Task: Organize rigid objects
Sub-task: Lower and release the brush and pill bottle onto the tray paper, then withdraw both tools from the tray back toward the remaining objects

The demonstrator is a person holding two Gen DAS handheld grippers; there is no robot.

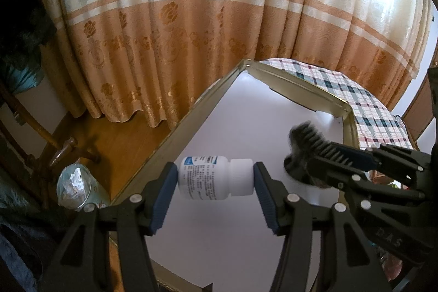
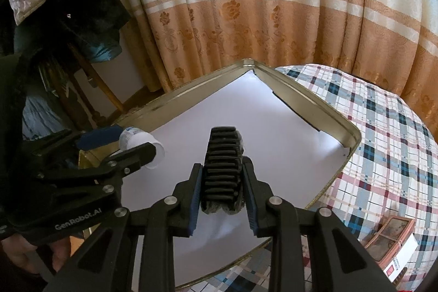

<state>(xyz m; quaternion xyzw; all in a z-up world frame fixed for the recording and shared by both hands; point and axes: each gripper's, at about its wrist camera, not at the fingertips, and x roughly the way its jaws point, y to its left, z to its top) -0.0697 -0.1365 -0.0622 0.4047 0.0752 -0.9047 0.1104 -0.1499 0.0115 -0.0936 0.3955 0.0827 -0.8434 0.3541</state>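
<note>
A white pill bottle (image 1: pixel 210 177) with a blue-printed label lies sideways between the blue pads of my left gripper (image 1: pixel 215 177), over the left part of a shallow metal tray (image 1: pixel 191 114). It looks slightly blurred, with a thin gap at its cap, so the pads are not pressing it. A black toothed brush (image 2: pixel 223 155) points away between the pads of my right gripper (image 2: pixel 223 182), slim gaps on both sides, low over the tray's white floor. The right wrist view also shows the bottle (image 2: pixel 139 141) at the tray's left rim, in the left gripper (image 2: pixel 134 141).
The tray (image 2: pixel 301 92) sits on a plaid tablecloth (image 2: pixel 383 155). A small framed box (image 2: pixel 391 240) lies at the lower right. A patterned curtain (image 1: pixel 191 18) hangs behind. On the floor to the left are a glass of crumpled paper (image 1: pixel 76 185) and wooden chair legs (image 1: pixel 41 141).
</note>
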